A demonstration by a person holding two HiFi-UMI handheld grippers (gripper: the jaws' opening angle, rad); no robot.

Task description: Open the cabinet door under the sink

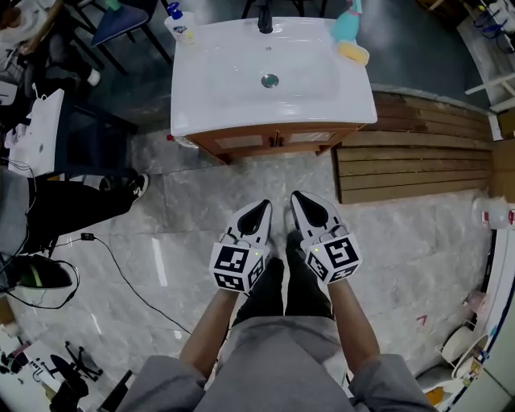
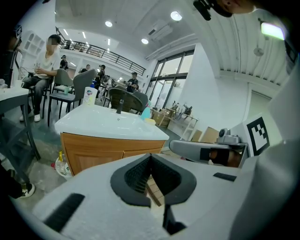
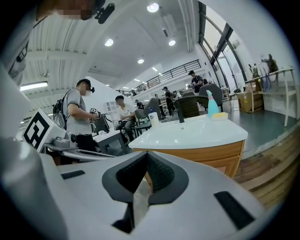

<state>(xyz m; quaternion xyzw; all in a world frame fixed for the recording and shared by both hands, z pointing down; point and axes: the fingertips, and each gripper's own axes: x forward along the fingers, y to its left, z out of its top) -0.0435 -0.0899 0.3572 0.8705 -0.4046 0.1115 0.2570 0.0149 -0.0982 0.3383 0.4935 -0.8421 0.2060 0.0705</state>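
Observation:
A white sink [image 1: 233,88] tops a wooden cabinet [image 1: 273,141] straight ahead; its two doors [image 1: 241,142] are shut, with small handles at the middle seam. Both grippers hang side by side over the marble floor, well short of the cabinet. My left gripper [image 1: 264,207] and my right gripper [image 1: 298,196] are each shut with nothing held. In the left gripper view the cabinet front [image 2: 93,151] lies beyond the joined jaws of that gripper [image 2: 150,157]. The right gripper view shows the cabinet [image 3: 220,157] past that gripper's tips [image 3: 146,157].
A black faucet [image 1: 265,20], a soap bottle [image 1: 179,22], a teal spray bottle [image 1: 348,24] and a yellow sponge [image 1: 354,53] stand on the sink. Wooden planks [image 1: 410,165] lie right of the cabinet. A seated person's leg [image 1: 88,201] and a floor cable [image 1: 121,275] are at the left.

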